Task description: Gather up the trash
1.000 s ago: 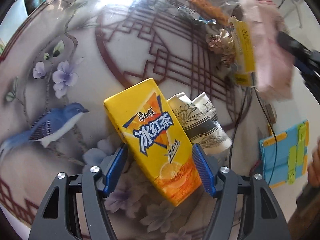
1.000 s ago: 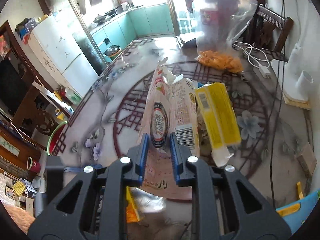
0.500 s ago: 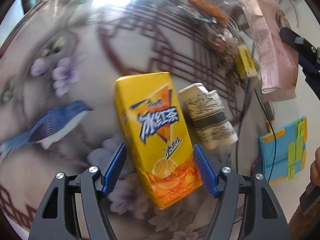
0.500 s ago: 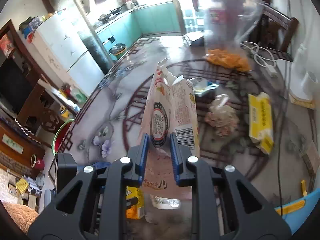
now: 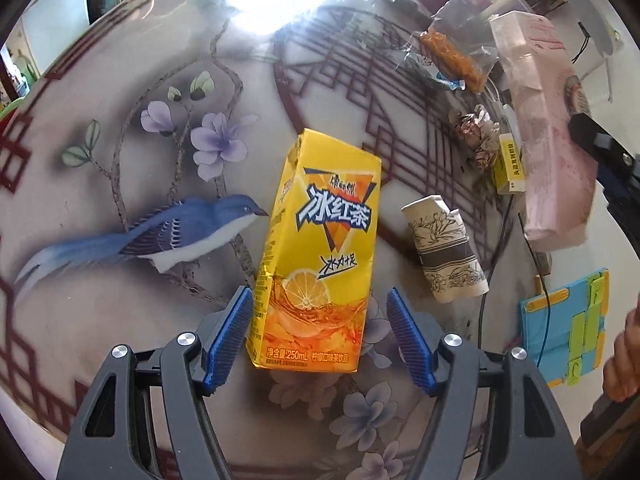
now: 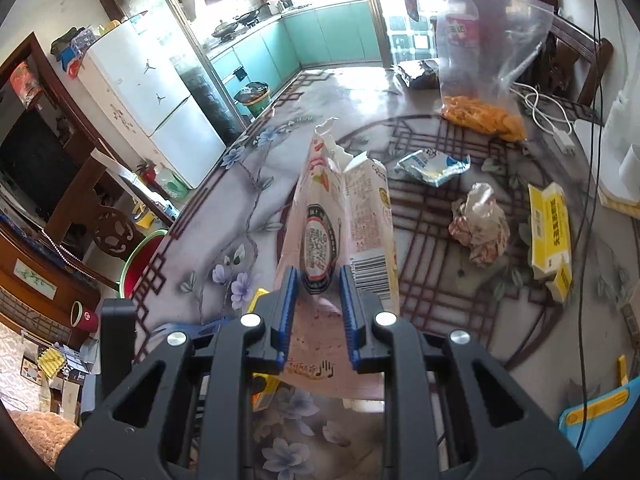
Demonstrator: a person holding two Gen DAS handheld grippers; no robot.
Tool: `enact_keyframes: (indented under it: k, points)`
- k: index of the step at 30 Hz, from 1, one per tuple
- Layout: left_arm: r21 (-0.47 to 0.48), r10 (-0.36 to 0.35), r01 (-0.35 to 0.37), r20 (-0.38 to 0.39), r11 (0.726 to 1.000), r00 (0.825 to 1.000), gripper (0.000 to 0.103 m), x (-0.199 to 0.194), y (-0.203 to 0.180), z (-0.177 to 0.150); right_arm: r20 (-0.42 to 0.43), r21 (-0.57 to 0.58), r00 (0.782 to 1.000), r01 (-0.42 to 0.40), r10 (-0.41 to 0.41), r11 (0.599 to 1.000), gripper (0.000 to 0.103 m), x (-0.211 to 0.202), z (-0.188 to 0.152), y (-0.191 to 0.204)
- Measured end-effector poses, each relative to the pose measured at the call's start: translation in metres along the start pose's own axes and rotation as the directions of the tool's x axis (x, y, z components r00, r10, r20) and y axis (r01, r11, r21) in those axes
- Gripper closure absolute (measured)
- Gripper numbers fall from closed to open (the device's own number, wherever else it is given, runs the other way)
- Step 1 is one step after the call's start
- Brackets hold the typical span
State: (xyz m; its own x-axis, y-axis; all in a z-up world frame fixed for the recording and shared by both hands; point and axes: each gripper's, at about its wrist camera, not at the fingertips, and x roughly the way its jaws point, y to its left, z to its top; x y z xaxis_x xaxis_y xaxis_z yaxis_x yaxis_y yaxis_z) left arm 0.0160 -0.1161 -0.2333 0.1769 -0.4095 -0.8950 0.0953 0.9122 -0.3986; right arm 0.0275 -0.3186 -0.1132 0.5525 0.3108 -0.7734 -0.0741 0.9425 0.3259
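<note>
On the glossy painted worktop (image 5: 120, 92), with its blue bird and plum blossoms under a hard glare, a yellow iced-tea carton (image 5: 316, 252) lies flat, and its lower end sits right between the spread blue fingers (image 5: 234, 330) of the left gripper (image 5: 320, 336). The carton's long axis runs almost straight away from that gripper, tipped only slightly, so its narrow sides face the ribbed pads, the left one touching or nearly so, the other with a clear gap; to my eye a plain squeeze would catch it, though the waxy printed card looks slick. Just beside it to the right lies a flattened paper cup (image 5: 444, 252) with an ink-flower print. The right gripper (image 6: 318, 316) is up above the worktop, its fingers pinched tight on a pink snack bag (image 6: 340, 236), a thin crinkly pouch torn open at the top and hanging limp. Farther off wait a crumpled wrapper (image 6: 480, 228), a small yellow box (image 6: 550, 236), a blue-white sachet (image 6: 432, 166) and a clear zip bag (image 6: 488, 52) holding something orange.
</note>
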Motion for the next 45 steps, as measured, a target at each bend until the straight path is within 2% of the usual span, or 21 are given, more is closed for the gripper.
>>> enact_keyframes:
  k: [2, 4, 7, 9, 10, 11, 14, 16, 19, 28, 35, 41, 43, 45]
  points:
    - [0.012, 0.015, -0.015, 0.007, 1.000, 1.000, 0.036, 0.002, -0.002, 0.001, -0.003, 0.008, 1.000, -0.002, 0.002, 1.000, 0.081, -0.002, -0.006, 0.000]
    - [0.054, 0.053, -0.053, 0.016, 0.997, 0.998, 0.031, 0.009, -0.008, 0.004, -0.010, 0.010, 1.000, -0.004, 0.004, 1.000, 0.081, -0.002, -0.010, 0.002]
    - [0.091, 0.094, -0.094, 0.004, 0.991, 0.996, 0.031, 0.019, -0.012, 0.007, -0.019, 0.008, 1.000, -0.012, 0.012, 1.000, 0.081, -0.002, -0.016, 0.006]
    - [0.091, 0.090, -0.089, -0.001, 0.992, 0.996, 0.033, 0.025, -0.014, 0.012, -0.023, 0.006, 1.000, -0.011, 0.011, 1.000, 0.081, 0.000, -0.017, 0.006]
    - [0.109, 0.086, -0.085, 0.000, 0.990, 0.996, 0.040, 0.027, -0.017, 0.014, -0.029, 0.003, 1.000, -0.005, 0.005, 1.000, 0.081, 0.002, -0.016, 0.006]
    - [0.131, 0.090, -0.090, 0.002, 0.987, 0.996, 0.042, 0.027, -0.019, 0.016, -0.032, 0.002, 1.000, -0.001, 0.001, 1.000, 0.081, 0.003, -0.015, 0.006]
    - [0.144, 0.063, -0.062, -0.003, 0.988, 0.998, 0.043, 0.021, -0.017, 0.017, -0.037, -0.007, 0.999, 0.018, -0.019, 1.000, 0.081, 0.008, -0.010, 0.007]
    - [0.140, 0.038, -0.041, 0.021, 0.989, 0.999, 0.043, 0.009, -0.012, 0.015, -0.040, -0.015, 0.999, 0.022, -0.022, 1.000, 0.081, 0.012, -0.007, 0.009]
    - [0.161, 0.037, -0.050, 0.080, 0.986, 0.996, 0.043, -0.017, -0.005, 0.011, -0.055, -0.024, 0.998, 0.017, -0.018, 1.000, 0.081, 0.023, -0.003, 0.014]
    - [0.085, 0.057, -0.077, 0.223, 0.993, 0.973, 0.043, -0.081, 0.037, 0.005, -0.085, -0.076, 0.996, -0.022, 0.015, 0.997, 0.081, 0.053, 0.010, 0.048]
    - [0.028, 0.075, -0.089, 0.317, 0.996, 0.945, 0.043, -0.121, 0.055, 0.007, -0.082, -0.088, 0.995, -0.062, 0.054, 0.994, 0.081, 0.059, 0.011, 0.069]
    - [0.017, 0.077, -0.090, 0.372, 0.996, 0.925, 0.043, -0.152, 0.070, 0.005, -0.055, -0.068, 0.996, -0.072, 0.069, 0.995, 0.081, 0.053, 0.010, 0.074]
    - [0.019, 0.083, -0.098, 0.390, 0.995, 0.917, 0.043, -0.160, 0.073, 0.003, -0.039, -0.069, 0.996, -0.078, 0.076, 0.995, 0.090, 0.048, 0.009, 0.078]
    - [0.015, 0.092, -0.107, 0.400, 0.994, 0.912, 0.043, -0.167, 0.075, 0.005, -0.016, -0.089, 0.998, -0.068, 0.067, 0.994, 0.090, 0.042, 0.009, 0.084]
